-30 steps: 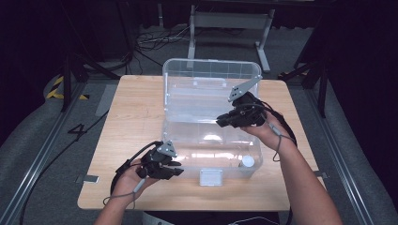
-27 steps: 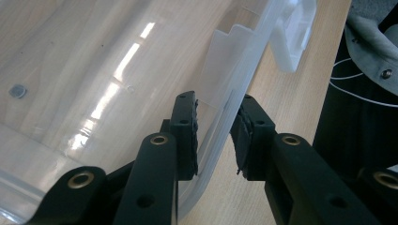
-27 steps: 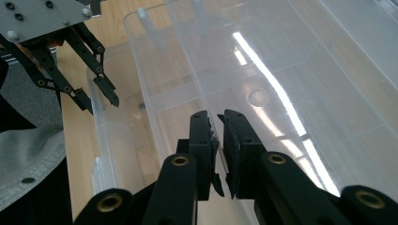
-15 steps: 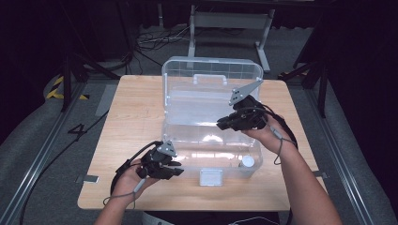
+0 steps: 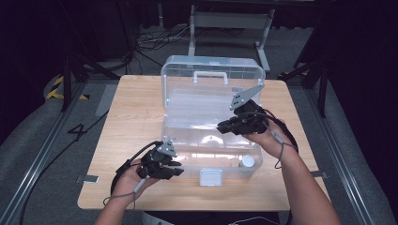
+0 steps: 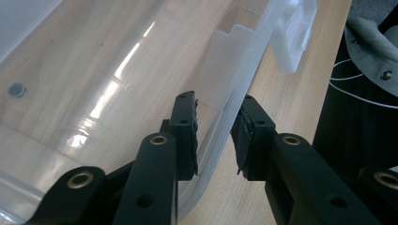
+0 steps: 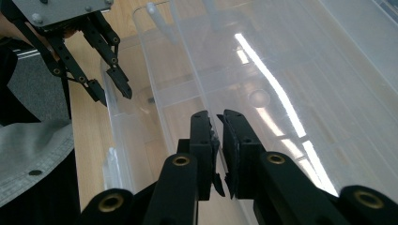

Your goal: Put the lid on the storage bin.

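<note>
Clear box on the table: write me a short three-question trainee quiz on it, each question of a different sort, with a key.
1. True or false: the lid of the clear box is shut.
2. The left claw has one jaw on each side of: A the box's front wall; B the lid's handle; C a cable.
3. What colour is the small round thing in the box's front right corner?

Key: 1 false, the lid stands open; 2 A; 3 white.
</note>
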`<state>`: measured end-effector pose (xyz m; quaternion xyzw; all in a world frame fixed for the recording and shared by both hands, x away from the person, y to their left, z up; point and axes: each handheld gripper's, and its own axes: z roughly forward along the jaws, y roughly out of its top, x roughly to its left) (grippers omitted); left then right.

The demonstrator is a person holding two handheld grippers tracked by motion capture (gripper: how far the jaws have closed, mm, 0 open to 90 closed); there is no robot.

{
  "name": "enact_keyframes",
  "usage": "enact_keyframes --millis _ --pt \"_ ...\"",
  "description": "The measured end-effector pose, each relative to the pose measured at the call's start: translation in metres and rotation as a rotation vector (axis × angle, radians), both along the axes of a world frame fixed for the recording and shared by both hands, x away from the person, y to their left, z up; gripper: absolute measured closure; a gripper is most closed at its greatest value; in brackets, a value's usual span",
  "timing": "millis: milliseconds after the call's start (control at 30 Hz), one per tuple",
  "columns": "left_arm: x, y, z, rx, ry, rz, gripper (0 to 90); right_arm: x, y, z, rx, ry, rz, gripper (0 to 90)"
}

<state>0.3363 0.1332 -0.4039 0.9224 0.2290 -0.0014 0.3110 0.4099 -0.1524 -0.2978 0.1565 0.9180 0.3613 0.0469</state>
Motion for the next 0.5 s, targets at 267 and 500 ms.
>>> enact_keyframes --millis 267,500 --pt "0.0 0.0 0.0 -0.003 0.001 -0.001 71.7 -0.006 -0.003 -0.005 0.025 -0.002 0.002 83.1" --pt "0.001 -0.001 -0.001 0.001 0.0 -0.005 71.7 -0.011 -0.004 -0.008 0.041 0.001 0.002 83.1"
